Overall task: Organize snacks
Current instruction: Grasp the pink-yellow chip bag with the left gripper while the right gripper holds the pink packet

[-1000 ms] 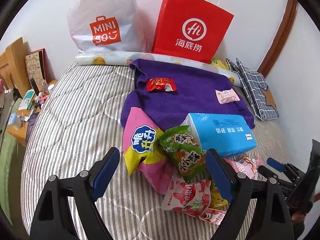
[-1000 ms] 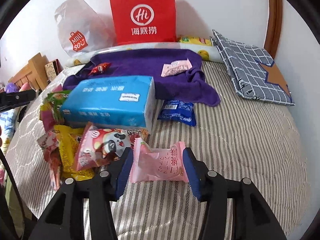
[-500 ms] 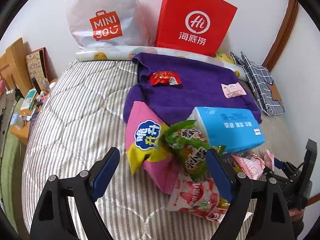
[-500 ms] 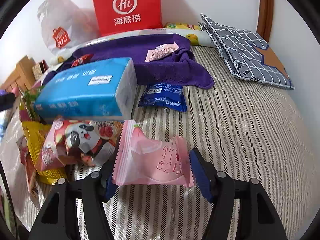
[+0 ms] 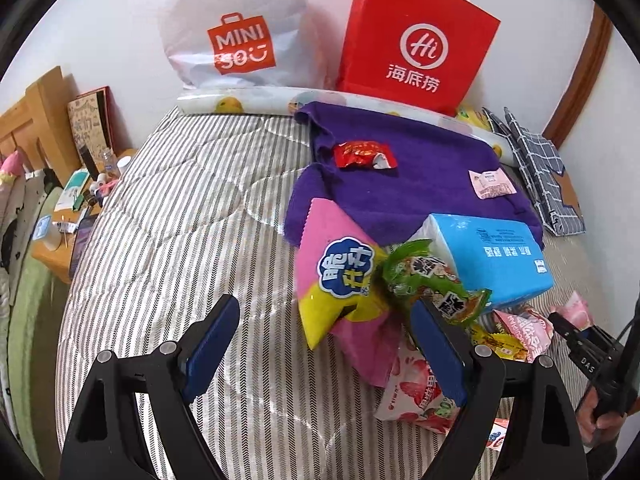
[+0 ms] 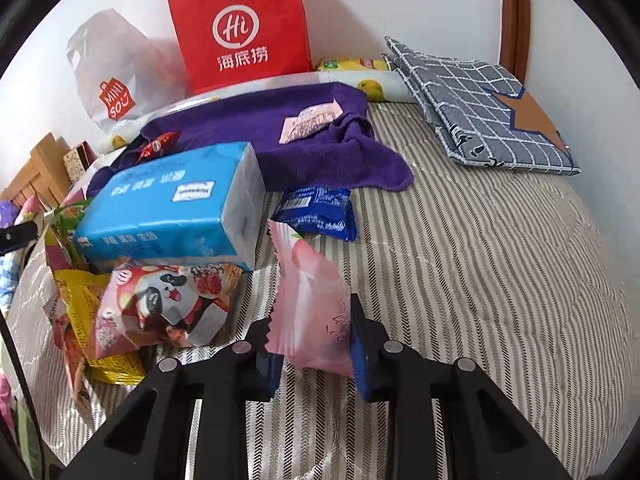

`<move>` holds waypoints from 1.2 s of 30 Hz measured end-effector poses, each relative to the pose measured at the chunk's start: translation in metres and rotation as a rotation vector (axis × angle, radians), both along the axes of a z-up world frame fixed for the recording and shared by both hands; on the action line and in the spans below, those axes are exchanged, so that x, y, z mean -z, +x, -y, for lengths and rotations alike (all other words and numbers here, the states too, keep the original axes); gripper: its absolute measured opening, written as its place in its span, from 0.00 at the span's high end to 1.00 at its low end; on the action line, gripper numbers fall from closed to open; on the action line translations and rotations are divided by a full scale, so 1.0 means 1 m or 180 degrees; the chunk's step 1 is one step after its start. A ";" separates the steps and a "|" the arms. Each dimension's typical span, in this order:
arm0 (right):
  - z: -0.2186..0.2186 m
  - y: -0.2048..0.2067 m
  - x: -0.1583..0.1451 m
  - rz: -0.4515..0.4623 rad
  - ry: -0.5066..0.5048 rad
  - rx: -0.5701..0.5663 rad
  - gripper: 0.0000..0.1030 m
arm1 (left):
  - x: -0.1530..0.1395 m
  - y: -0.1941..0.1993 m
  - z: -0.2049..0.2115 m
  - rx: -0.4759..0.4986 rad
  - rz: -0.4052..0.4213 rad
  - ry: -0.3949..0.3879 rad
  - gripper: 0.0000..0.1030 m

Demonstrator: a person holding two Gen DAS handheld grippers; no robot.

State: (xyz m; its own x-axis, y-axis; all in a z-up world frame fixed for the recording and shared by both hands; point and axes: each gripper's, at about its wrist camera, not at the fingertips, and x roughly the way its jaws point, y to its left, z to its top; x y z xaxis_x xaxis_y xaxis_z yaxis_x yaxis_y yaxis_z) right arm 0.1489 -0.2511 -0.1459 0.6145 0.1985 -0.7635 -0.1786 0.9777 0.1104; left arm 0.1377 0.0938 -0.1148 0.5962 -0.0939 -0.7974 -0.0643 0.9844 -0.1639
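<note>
Left wrist view first: the left gripper (image 5: 324, 344) hangs over the striped bed (image 5: 180, 220) with its blue pads spread wide and nothing between them. Just past its right finger sits the snack pile: a pink and yellow bag (image 5: 340, 284), a green packet (image 5: 432, 280) leaning on the blue tissue pack (image 5: 500, 256), and a strawberry packet (image 5: 416, 392) partly hidden behind the finger. Further back, a purple towel (image 5: 420, 176) carries a red candy (image 5: 364, 154) and a small pink sachet (image 5: 490, 182). The right gripper (image 5: 576, 336) pokes in at the right edge, mostly cut off, with a bit of pink wrapper at its tip.

Right wrist view: here the right gripper (image 6: 316, 340) has just been closing, and its pads are now pinched on the pink peach packet (image 6: 312, 304), which stands tilted and lifted between them. To its left a panda snack bag (image 6: 160, 304) lies on a yellow one (image 6: 76, 304), half buried under the tissue pack (image 6: 168, 208). A dark blue packet (image 6: 320, 212) lies by the towel's edge, print too blurry to read. The red paper bag (image 6: 240, 28) and white Miniso bag (image 6: 116, 76) stand against the wall.
</note>
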 end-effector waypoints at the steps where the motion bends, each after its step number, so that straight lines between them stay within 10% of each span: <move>1: 0.000 0.000 -0.001 0.0009 -0.0006 -0.0001 0.74 | 0.001 0.001 0.000 0.0006 -0.0007 0.0000 0.15; 16: 0.010 -0.003 -0.017 0.0086 -0.0037 0.0080 0.74 | 0.032 0.031 0.003 0.0060 -0.0265 0.0001 0.26; 24: 0.002 0.000 -0.014 0.0057 -0.0097 0.0057 0.74 | 0.034 0.034 0.002 0.0217 -0.0232 -0.0349 0.56; 36: -0.008 -0.009 -0.026 0.0148 -0.0132 0.0042 0.74 | 0.023 0.015 -0.012 0.0192 -0.0110 -0.0479 0.62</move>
